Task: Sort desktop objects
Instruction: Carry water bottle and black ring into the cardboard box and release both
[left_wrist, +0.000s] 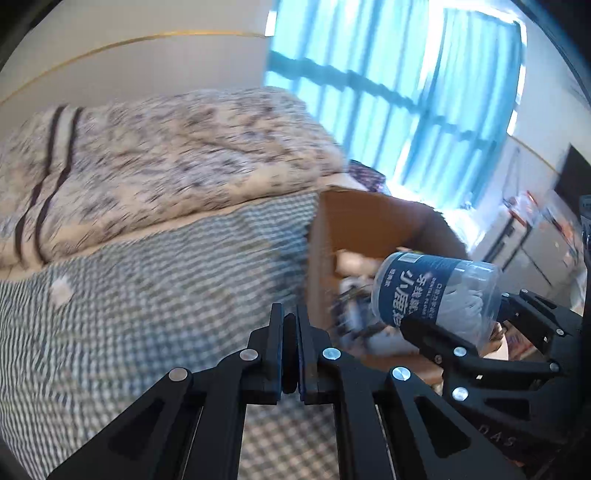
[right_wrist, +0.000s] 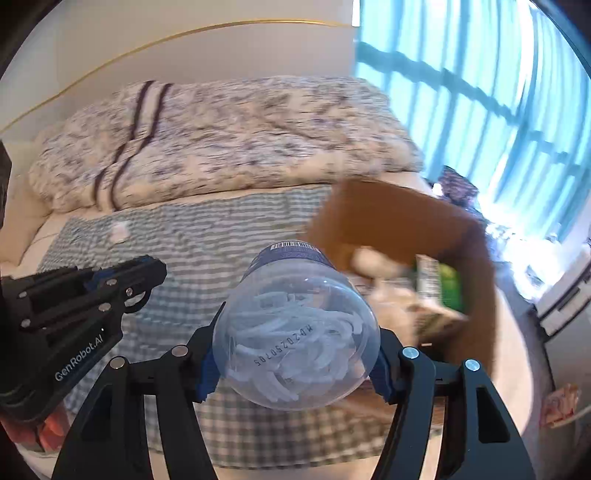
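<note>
Now the right gripper (right_wrist: 295, 363) pinches the clear plastic floss-pick jar with the blue label (right_wrist: 295, 328) just near of the open brown cardboard box (right_wrist: 399, 221), left gripper (left_wrist: 291, 354) pressed together and empty: better carry it over the box rim before letting go.

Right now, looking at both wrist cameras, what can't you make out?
- Cardboard box contents: motion blur in both views; only a green packet is discernible.
- Jar label: right wrist view shows the clear base, so the text faces away.
- Right tool pad contact: hidden behind the jar.
- Shelf items, left wrist view's right edge: small, blurred.
</note>
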